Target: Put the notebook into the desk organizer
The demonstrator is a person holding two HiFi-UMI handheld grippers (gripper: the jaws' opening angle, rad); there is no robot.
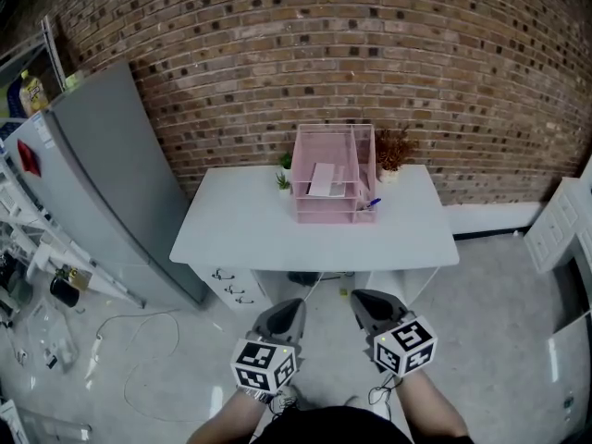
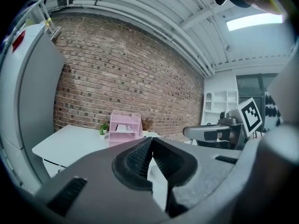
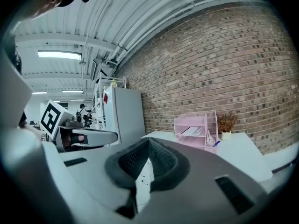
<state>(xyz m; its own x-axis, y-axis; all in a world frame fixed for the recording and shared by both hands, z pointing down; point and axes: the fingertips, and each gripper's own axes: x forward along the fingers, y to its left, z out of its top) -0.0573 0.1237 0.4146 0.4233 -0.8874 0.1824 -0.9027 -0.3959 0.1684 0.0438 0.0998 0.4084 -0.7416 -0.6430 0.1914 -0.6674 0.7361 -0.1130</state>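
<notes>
A pink mesh desk organizer stands at the back of a white desk, against the brick wall. A white notebook lies flat on one of its shelves. It also shows small in the left gripper view, notebook inside organizer, and in the right gripper view, notebook inside organizer. Both grippers hang low in front of the desk, well short of it. My left gripper is shut and empty. So is my right gripper.
A blue pen sticks out at the organizer's front right. Small green plants and a dried plant in a pot flank it. A grey fridge stands left, a white drawer cabinet right, and a cable lies on the floor.
</notes>
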